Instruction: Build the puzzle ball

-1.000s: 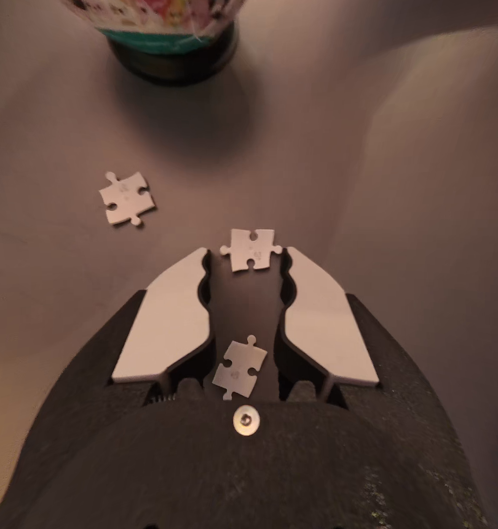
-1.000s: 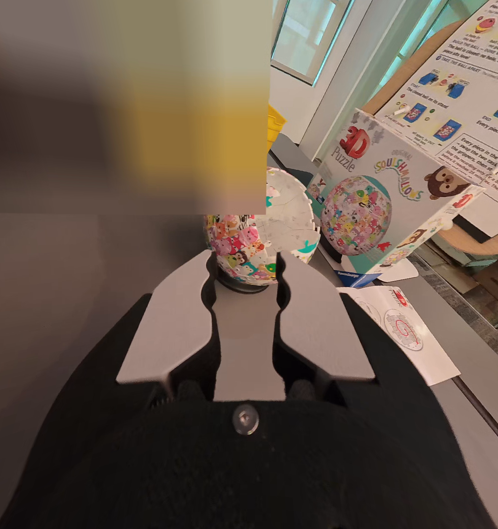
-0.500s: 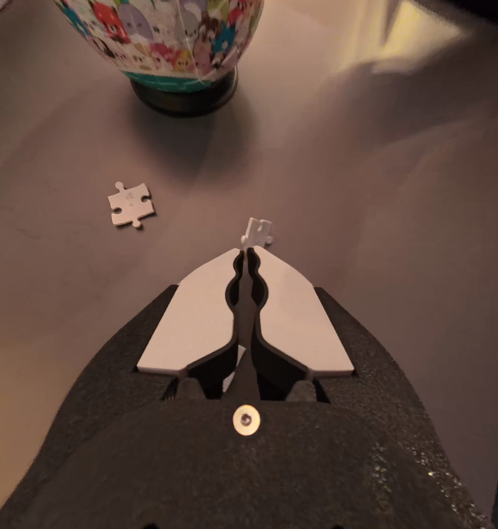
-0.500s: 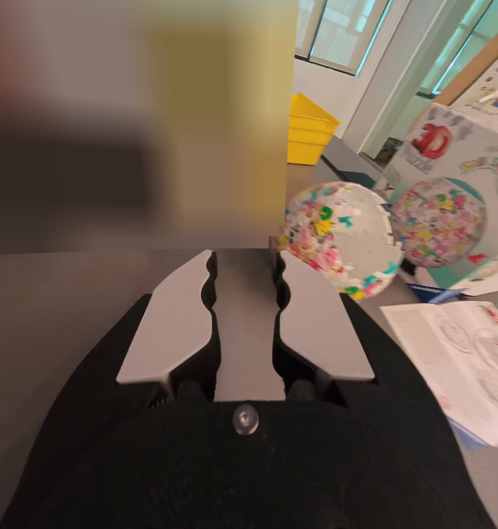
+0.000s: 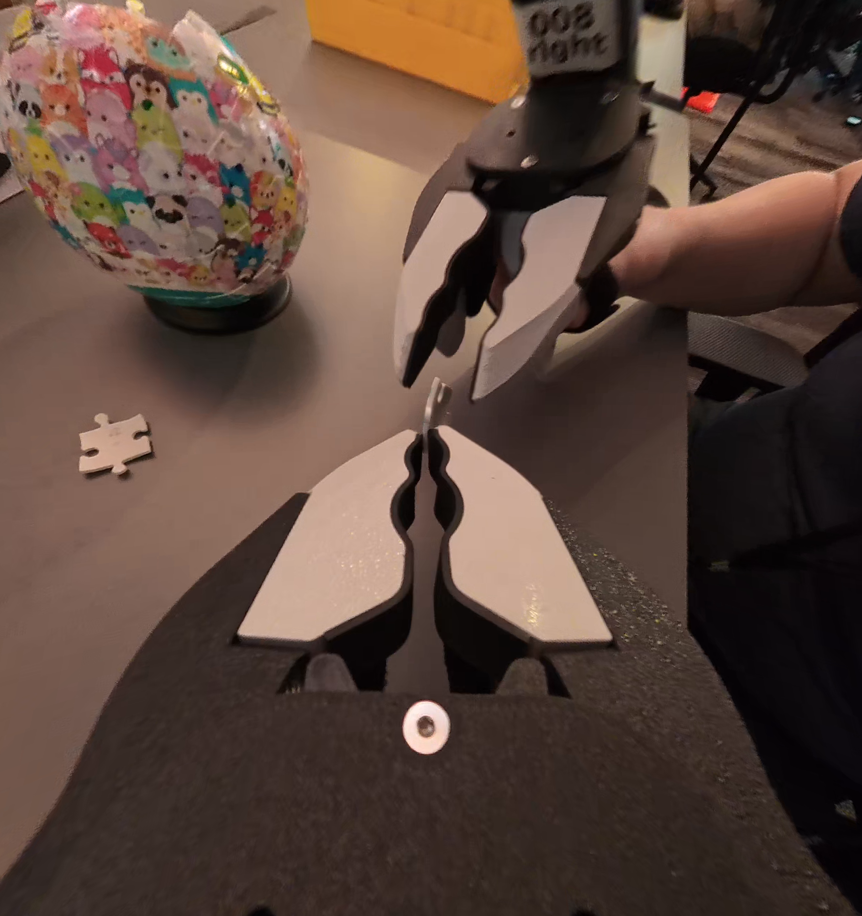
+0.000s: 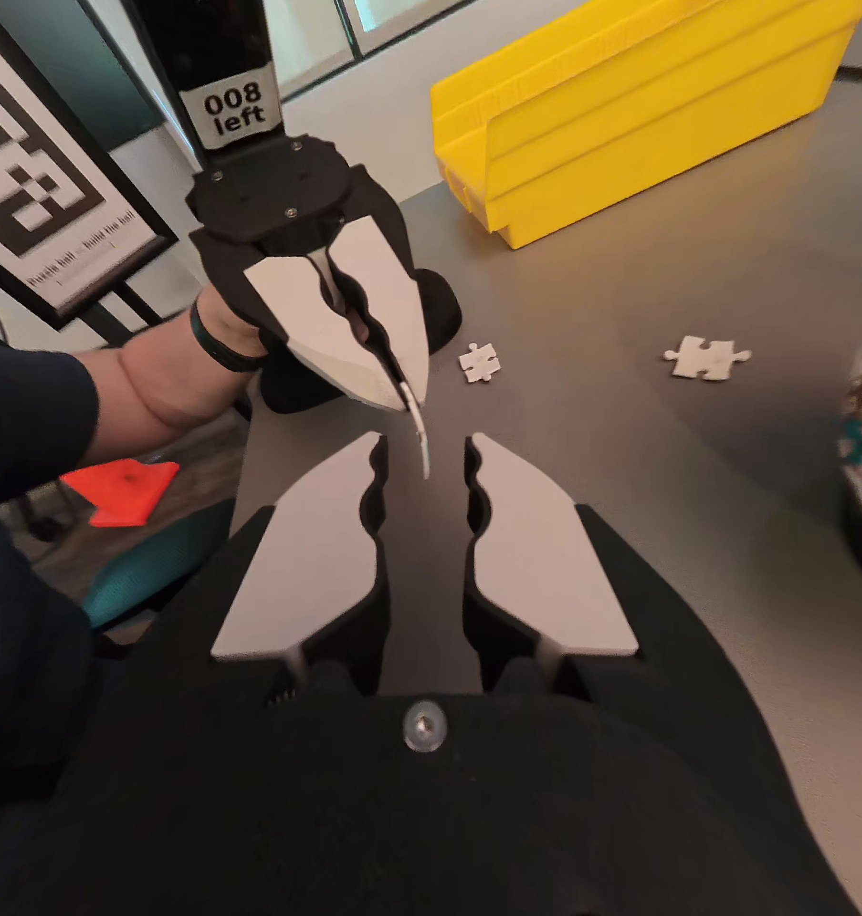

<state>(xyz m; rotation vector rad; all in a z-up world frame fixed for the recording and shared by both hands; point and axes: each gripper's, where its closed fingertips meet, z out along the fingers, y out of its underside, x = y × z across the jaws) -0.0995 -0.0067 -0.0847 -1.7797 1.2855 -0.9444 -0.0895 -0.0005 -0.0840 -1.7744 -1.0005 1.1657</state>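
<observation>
The puzzle piece (image 5: 434,407) is up in the air, edge-on, pinched at its lower end by the left tongs (image 5: 426,436), which are squeezed right down on it with only the thin piece between the tips. Facing it, the right tongs (image 6: 423,441) sit spread wide and empty, one finger on either side of the piece's free end, touching nothing, so this looks like a handover in the making. The risk: that piece is thin, curved and held only by a sliver, so if the right tongs close off-centre or the left lets go early, it could twist or drop to the counter (image 5: 270,495). Off to the left, the puzzle ball (image 5: 151,163) waits on its dark stand (image 5: 220,310), its top edge ragged and apparently unfinished. Two more loose pieces, one near (image 6: 479,362) and one farther right (image 6: 706,357), lie white side up on the counter, with a yellow bin (image 6: 642,114) behind.
</observation>
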